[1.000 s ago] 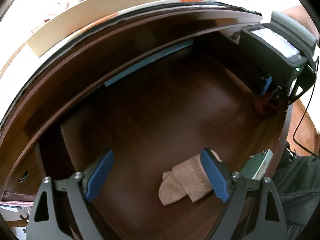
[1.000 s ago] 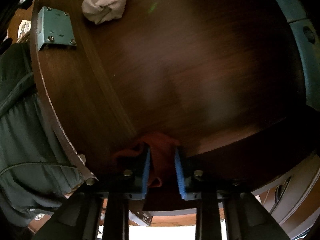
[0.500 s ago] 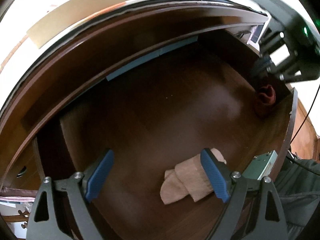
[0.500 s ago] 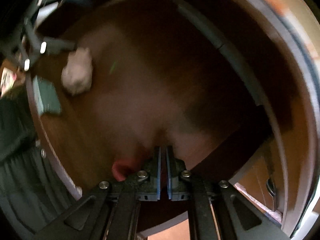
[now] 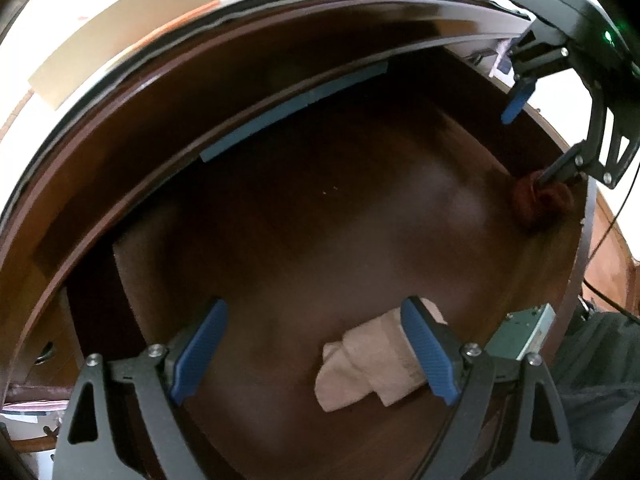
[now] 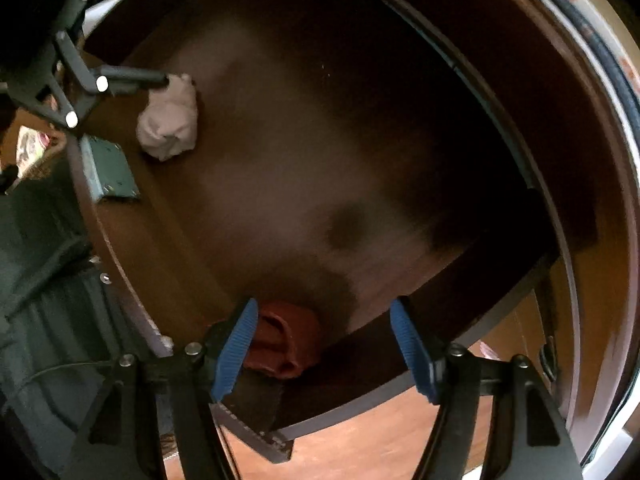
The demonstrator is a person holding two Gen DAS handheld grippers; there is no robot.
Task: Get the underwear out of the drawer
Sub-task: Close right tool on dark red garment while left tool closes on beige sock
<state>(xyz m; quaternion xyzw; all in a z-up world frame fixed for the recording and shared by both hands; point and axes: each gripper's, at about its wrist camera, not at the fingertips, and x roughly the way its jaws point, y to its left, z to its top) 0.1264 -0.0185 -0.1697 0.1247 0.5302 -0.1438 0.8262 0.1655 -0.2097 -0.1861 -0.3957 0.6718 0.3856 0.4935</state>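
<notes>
Right wrist view: drawer (image 6: 280,184) holds beige underwear (image 6: 170,130) and red underwear (image 6: 286,338); both tongs released.

Home setting, looks like a bedroom or a dressing corner. Dark brown wooden drawer (image 5: 304,208) pulled open, glossy veneer bottom, metal lock plate (image 5: 528,332) screwed inside its front panel. Rolled clothing lies in it: a beige piece (image 5: 368,364) and a rust-red piece (image 6: 284,340). Wooden floor (image 6: 360,440) in warm orange-brown shows below the drawer front. Cream-coloured board (image 5: 120,40) lies on the furniture top above. Papers or packets (image 5: 28,416) sit low on the left side, too blurred to read.
</notes>
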